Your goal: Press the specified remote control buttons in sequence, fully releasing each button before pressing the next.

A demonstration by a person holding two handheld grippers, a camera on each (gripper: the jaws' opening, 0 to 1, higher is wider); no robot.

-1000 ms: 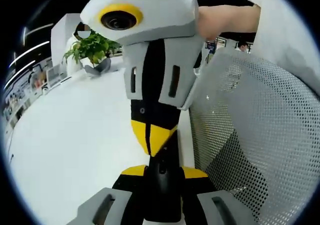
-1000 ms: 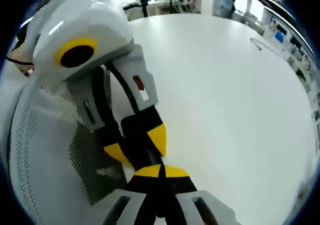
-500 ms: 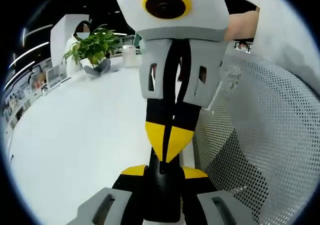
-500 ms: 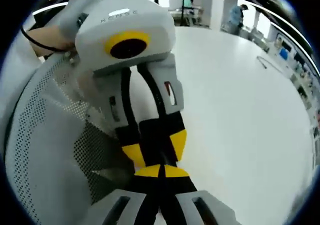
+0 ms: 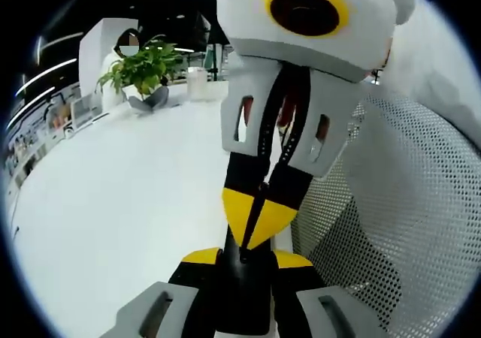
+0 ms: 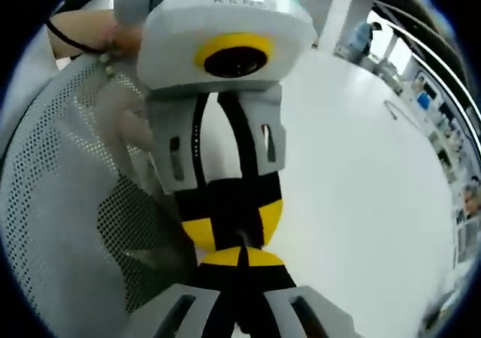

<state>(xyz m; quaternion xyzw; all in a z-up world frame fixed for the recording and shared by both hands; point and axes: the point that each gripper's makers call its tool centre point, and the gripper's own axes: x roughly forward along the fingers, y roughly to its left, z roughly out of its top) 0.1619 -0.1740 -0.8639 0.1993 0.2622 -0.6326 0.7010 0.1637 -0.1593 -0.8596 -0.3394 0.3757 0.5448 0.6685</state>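
Observation:
A narrow black remote control (image 5: 244,285) sticks up between the yellow-tipped jaws of my left gripper (image 5: 240,257), which is shut on it. My right gripper (image 5: 255,229) comes down from above in the left gripper view, its yellow tips closed together and resting on the far end of the remote. In the right gripper view my right gripper (image 6: 240,257) is shut, tips meeting the left gripper (image 6: 234,233) head-on. A strip of the black remote (image 6: 237,206) shows between the left gripper's jaws. The remote's buttons are hidden.
A large white table (image 5: 113,195) spreads out under both grippers. A potted green plant (image 5: 143,67) stands at its far edge. A white mesh chair back (image 5: 406,203) sits close beside the grippers, and a person's hand (image 6: 113,37) holds the left gripper.
The right gripper's body has swung across the left gripper view toward the right and come closer. Its tips stay on the remote's end. The left gripper keeps its hold.

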